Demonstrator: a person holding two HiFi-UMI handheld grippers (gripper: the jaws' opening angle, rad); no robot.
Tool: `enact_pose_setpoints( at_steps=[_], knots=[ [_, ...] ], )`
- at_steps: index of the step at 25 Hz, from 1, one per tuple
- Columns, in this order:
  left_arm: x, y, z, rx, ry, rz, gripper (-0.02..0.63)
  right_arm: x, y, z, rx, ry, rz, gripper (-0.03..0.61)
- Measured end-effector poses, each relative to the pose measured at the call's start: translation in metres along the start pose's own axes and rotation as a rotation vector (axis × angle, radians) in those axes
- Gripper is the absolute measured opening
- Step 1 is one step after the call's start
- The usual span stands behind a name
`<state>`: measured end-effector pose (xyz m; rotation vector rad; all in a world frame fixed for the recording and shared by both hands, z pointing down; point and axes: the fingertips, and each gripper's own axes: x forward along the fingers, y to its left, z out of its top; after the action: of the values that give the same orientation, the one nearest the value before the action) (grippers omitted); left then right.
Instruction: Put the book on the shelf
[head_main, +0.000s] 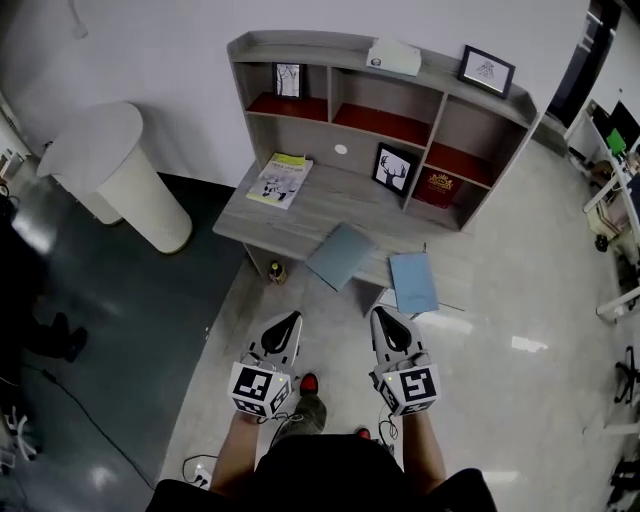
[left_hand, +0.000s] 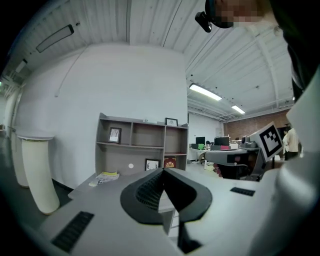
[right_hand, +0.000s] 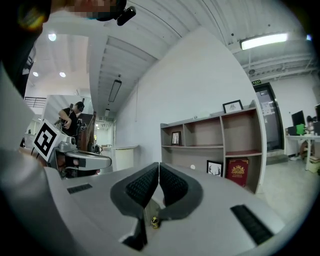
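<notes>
Two blue-grey books lie at the front edge of the grey desk (head_main: 290, 228): one (head_main: 341, 255) near the middle, the other (head_main: 413, 281) to its right, overhanging the edge. Behind them rises the shelf unit (head_main: 385, 100), which also shows in the left gripper view (left_hand: 142, 145) and the right gripper view (right_hand: 215, 140). My left gripper (head_main: 290, 318) (left_hand: 162, 172) and right gripper (head_main: 383, 312) (right_hand: 159, 165) hang side by side above the floor, short of the desk. Both are shut, with nothing between their jaws.
A yellow-and-white magazine (head_main: 280, 180) lies on the desk's left part. The shelf holds a red book (head_main: 440, 187), picture frames (head_main: 395, 167) and a white box (head_main: 394, 57) on top. A white round pedestal (head_main: 110, 170) stands at the left. A small bottle (head_main: 275, 270) sits under the desk.
</notes>
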<state>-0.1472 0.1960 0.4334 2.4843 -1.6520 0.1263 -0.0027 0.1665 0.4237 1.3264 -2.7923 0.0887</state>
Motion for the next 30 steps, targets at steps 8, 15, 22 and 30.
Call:
enact_pose_setpoints(
  at_steps=[8, 15, 22, 30],
  knots=[
    [0.060, 0.059, -0.005, -0.027, 0.013, -0.119, 0.003, 0.066, -0.011, -0.020, 0.017, 0.070, -0.106, 0.029],
    [0.102, 0.072, -0.027, -0.040, 0.057, -0.201, 0.003, 0.102, -0.019, -0.044, 0.049, 0.117, -0.133, 0.029],
    [0.136, 0.079, -0.067, -0.069, 0.132, -0.223, 0.003, 0.131, -0.035, -0.090, 0.156, 0.191, -0.132, 0.029],
    [0.170, 0.097, -0.119, -0.101, 0.212, -0.180, 0.003, 0.161, -0.058, -0.165, 0.209, 0.294, -0.095, 0.029]
  ],
)
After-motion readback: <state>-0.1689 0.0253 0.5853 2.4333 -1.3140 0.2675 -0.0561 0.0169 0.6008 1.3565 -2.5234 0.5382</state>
